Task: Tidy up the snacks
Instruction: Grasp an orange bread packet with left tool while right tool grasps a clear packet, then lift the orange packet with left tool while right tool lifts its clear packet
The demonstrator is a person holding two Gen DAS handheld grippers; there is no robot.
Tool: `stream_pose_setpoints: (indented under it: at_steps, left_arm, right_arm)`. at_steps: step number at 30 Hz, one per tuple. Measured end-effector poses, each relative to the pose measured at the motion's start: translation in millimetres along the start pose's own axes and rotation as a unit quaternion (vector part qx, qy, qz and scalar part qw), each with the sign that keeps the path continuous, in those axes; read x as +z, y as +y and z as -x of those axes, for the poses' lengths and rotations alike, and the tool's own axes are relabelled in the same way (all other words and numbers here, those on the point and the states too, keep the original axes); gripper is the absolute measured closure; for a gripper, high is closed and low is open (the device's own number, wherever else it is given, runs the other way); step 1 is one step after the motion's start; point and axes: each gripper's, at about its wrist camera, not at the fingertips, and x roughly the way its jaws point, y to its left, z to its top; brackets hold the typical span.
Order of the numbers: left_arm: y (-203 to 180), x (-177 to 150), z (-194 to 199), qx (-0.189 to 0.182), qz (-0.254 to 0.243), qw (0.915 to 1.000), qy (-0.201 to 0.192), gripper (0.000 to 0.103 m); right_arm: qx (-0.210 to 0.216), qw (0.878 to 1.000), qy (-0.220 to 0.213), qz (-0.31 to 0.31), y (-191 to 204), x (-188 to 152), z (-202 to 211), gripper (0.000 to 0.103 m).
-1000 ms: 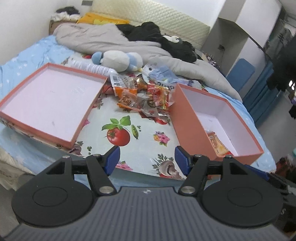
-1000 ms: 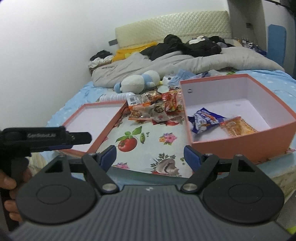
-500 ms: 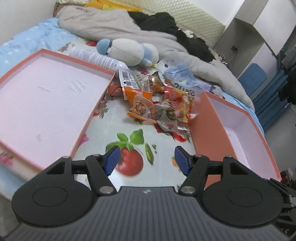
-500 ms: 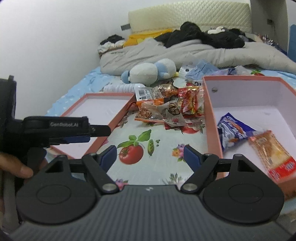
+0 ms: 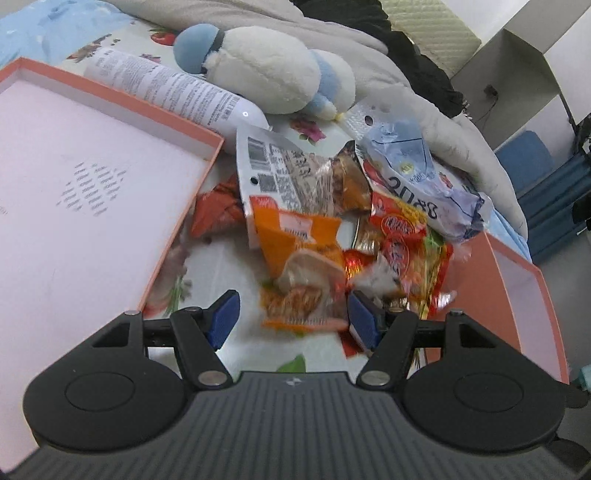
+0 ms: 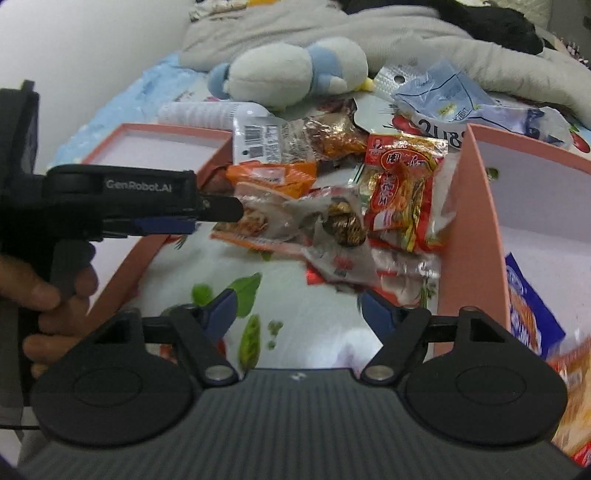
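A pile of snack packets lies on the bed between a shallow orange lid on the left and a deeper orange box on the right. My left gripper is open, its jaws on either side of an orange snack packet at the near edge of the pile. My right gripper is open and empty just short of the pile. The left gripper also shows in the right wrist view. The box holds a blue packet and an orange packet.
A white and blue plush toy and a white bottle lie behind the pile. A light blue bag sits at the back right. A grey duvet and dark clothes cover the far bed. The sheet has a fruit print.
Both grippers have moved forward and down toward the snack pile. The left gripper now straddles the orange packet. Both stay open.
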Motion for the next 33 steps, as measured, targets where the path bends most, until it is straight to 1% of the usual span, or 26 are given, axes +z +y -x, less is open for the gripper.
stream_pose_setpoints:
  at_steps: [3, 5, 7, 8, 12, 15, 18, 20, 22, 24, 25, 26, 28, 29, 33]
  left_arm:
    - [-0.1, 11.2, -13.0, -0.009, 0.012, 0.9998, 0.015, 0.033]
    - [1.9, 16.0, -21.6, -0.016, 0.021, 0.9993, 0.025, 0.033]
    - [2.2, 19.2, -29.0, -0.02, 0.021, 0.9991, 0.03, 0.033]
    - [2.4, 20.5, -32.2, -0.022, 0.02, 0.9991, 0.032, 0.033]
    - [6.7, 24.8, -44.7, -0.043, 0.033, 0.9978, 0.039, 0.033]
    - [11.3, 24.6, -56.2, -0.049, 0.045, 0.9965, 0.051, 0.034]
    - [18.8, 22.2, -63.4, -0.057, 0.059, 0.995, 0.057, 0.037]
    - [21.0, 21.4, -64.9, -0.066, 0.063, 0.9942, 0.056, 0.042]
    - [20.9, 21.5, -64.8, -0.067, 0.069, 0.9938, 0.057, 0.043]
    - [18.9, 20.6, -63.3, -0.067, 0.063, 0.9945, 0.052, 0.047]
    - [17.5, 19.8, -61.5, -0.059, 0.058, 0.9955, 0.047, 0.051]
    - [17.3, 19.2, -59.3, -0.057, 0.057, 0.9958, 0.044, 0.053]
    - [15.7, 17.6, -54.9, -0.056, 0.056, 0.9962, 0.037, 0.054]
    - [15.2, 16.6, -51.9, -0.054, 0.054, 0.9965, 0.034, 0.057]
    - [7.7, 8.8, -36.2, -0.055, 0.04, 0.9975, 0.017, 0.058]
  right_arm:
    - [-0.003, 1.0, 0.007, 0.003, -3.8, 14.3, -14.0, 0.028]
    - [-0.014, 1.0, 0.005, 0.011, -5.0, 21.3, -24.5, 0.028]
    - [-0.024, 1.0, 0.005, 0.009, -8.2, 26.6, -34.5, 0.029]
    - [-0.026, 1.0, 0.005, 0.007, -9.9, 29.7, -39.6, 0.032]
    - [-0.04, 0.999, 0.012, 0.007, -13.3, 36.3, -56.6, 0.032]
    - [-0.047, 0.999, 0.024, 0.007, -14.0, 38.0, -65.4, 0.04]
    - [-0.04, 0.999, 0.034, -0.005, -17.8, 37.5, -70.7, 0.044]
    - [-0.035, 0.999, 0.035, -0.008, -19.2, 35.5, -73.0, 0.043]
    - [-0.032, 0.999, 0.031, -0.004, -18.7, 34.5, -72.9, 0.044]
    - [-0.031, 0.999, 0.025, 0.0, -18.0, 33.4, -71.7, 0.05]
    - [-0.034, 0.999, 0.021, -0.003, -18.3, 32.7, -69.8, 0.059]
    - [-0.034, 0.999, 0.017, -0.006, -19.0, 31.9, -67.9, 0.06]
    - [-0.04, 0.999, 0.008, -0.008, -19.4, 27.9, -62.4, 0.061]
    - [-0.046, 0.999, 0.005, -0.009, -19.5, 25.4, -59.2, 0.062]
    - [-0.054, 0.998, -0.011, -0.034, -21.1, 12.5, -41.9, 0.063]
